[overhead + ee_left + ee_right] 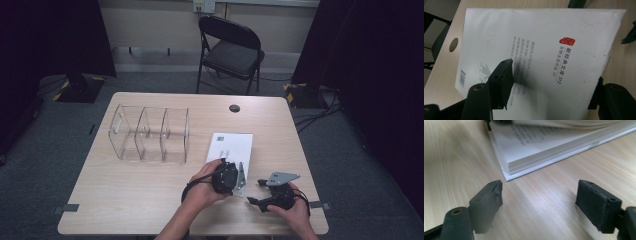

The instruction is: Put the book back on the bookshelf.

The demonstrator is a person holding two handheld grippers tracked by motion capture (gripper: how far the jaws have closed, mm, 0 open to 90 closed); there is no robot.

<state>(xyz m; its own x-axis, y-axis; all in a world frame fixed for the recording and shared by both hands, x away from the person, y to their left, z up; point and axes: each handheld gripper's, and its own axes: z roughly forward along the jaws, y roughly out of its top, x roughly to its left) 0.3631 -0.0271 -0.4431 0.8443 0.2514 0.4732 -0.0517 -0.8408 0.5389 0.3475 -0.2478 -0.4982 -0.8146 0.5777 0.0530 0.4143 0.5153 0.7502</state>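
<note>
A white paperback book (232,145) lies on the wooden table (125,200), right of centre. Its near end is raised, and printed inner pages show in the right gripper view under the lifted leaves (564,123). My left gripper (229,178) is at that near end. In the left gripper view the back cover (536,37) runs slantwise between the jaws of the left gripper (552,85): one fingertip (502,80) rests on the cover, and the other is half hidden behind its edge. The jaws stand apart. My right gripper (255,192) is open just right of the book, and bare tabletop shows between its jaws (539,195).
A clear plastic organizer (150,132) with three compartments stands left of the book. A round cable hole (234,108) is near the table's far edge. A black folding chair (230,47) stands beyond the table. Dark curtains hang on both sides.
</note>
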